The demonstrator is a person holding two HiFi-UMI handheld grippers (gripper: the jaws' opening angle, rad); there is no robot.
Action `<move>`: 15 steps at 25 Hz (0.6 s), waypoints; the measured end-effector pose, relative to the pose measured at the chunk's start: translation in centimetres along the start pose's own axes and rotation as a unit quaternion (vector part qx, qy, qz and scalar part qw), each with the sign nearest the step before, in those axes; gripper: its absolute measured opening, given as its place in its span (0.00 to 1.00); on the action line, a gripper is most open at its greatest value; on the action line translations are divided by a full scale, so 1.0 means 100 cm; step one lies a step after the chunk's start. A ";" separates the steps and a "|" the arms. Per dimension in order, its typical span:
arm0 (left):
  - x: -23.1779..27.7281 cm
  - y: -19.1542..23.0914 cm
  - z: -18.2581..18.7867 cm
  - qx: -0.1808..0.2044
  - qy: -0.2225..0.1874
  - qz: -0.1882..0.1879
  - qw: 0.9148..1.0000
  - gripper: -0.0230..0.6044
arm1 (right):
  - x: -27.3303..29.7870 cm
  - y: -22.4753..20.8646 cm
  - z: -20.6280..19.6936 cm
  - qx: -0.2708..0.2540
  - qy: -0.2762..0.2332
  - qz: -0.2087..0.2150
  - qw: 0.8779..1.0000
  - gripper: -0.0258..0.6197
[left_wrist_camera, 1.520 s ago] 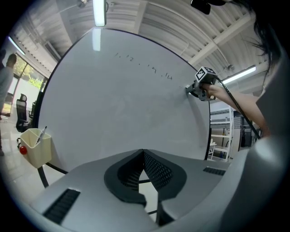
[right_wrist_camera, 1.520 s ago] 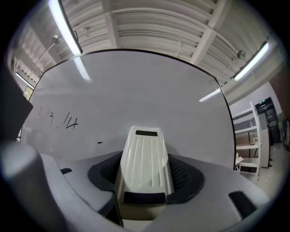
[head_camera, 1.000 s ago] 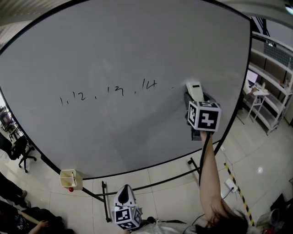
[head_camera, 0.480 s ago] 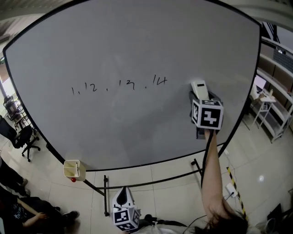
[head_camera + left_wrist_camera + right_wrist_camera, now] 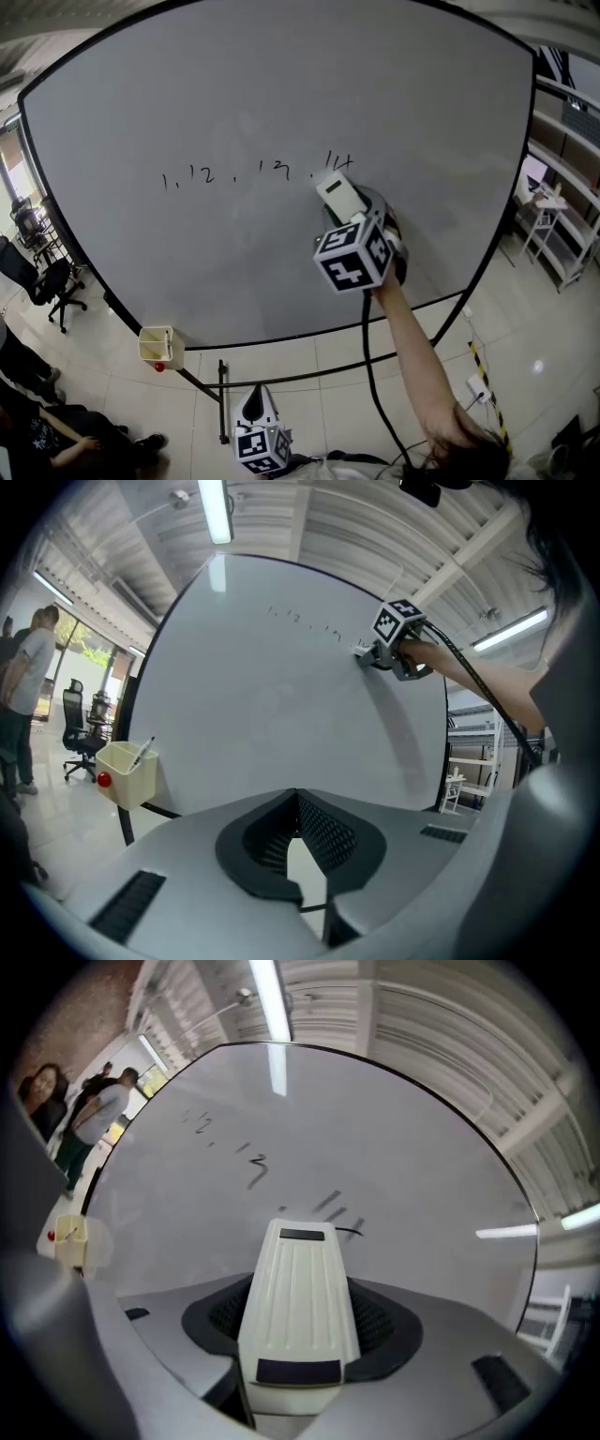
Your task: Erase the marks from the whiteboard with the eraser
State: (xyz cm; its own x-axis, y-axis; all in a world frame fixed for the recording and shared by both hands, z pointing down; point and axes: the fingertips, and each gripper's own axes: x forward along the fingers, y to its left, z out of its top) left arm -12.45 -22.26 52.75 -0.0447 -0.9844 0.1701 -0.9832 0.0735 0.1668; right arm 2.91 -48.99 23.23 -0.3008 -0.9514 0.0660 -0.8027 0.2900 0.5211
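A large whiteboard (image 5: 281,112) carries black marks reading 1, 12, 13, 14 (image 5: 253,172). My right gripper (image 5: 361,220) is shut on a white eraser (image 5: 339,196), whose tip rests on the board just below the "14" (image 5: 335,160). In the right gripper view the ribbed eraser (image 5: 297,1293) points at the "14" strokes (image 5: 336,1209), with "13" (image 5: 253,1168) farther left. My left gripper (image 5: 254,408) hangs low, well below the board, shut on nothing; its jaws (image 5: 300,855) meet in the left gripper view, where the whiteboard (image 5: 272,696) and right gripper (image 5: 394,644) show ahead.
A cream marker holder (image 5: 157,345) hangs at the board's lower left edge. The board's black stand legs (image 5: 225,403) reach onto the tiled floor. White shelving (image 5: 562,178) stands at right. Office chairs (image 5: 33,281) and people (image 5: 89,1110) are at left.
My right gripper has carried the eraser leftward across the board, from well right of the marks to just under the "14". The left gripper has stayed low.
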 end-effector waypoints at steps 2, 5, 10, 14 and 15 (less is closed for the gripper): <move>-0.001 0.012 0.000 -0.001 0.002 0.000 1.000 0.01 | -0.003 -0.051 -0.011 0.082 0.011 -0.026 0.996 0.48; -0.007 0.035 0.002 -0.004 0.007 0.006 1.000 0.01 | -0.009 -0.120 -0.033 0.188 0.036 -0.078 0.978 0.48; -0.010 0.066 0.010 -0.007 0.010 0.013 1.000 0.01 | -0.009 -0.058 0.010 0.161 0.016 -0.064 0.985 0.48; -0.006 0.072 0.017 -0.006 0.011 0.000 1.000 0.01 | -0.002 0.048 0.055 0.033 -0.013 0.002 0.999 0.48; -0.005 0.072 0.018 -0.004 0.007 -0.004 1.000 0.01 | 0.000 0.048 0.053 0.025 -0.010 0.002 1.000 0.48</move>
State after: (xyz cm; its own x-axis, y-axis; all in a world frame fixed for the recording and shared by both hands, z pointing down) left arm -19.87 -21.52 52.09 -0.0343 -0.9828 0.1815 -0.9821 0.0668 0.1763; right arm -3.65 -47.00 21.23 -0.3141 -0.9480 0.0512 -0.8262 0.2995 0.4772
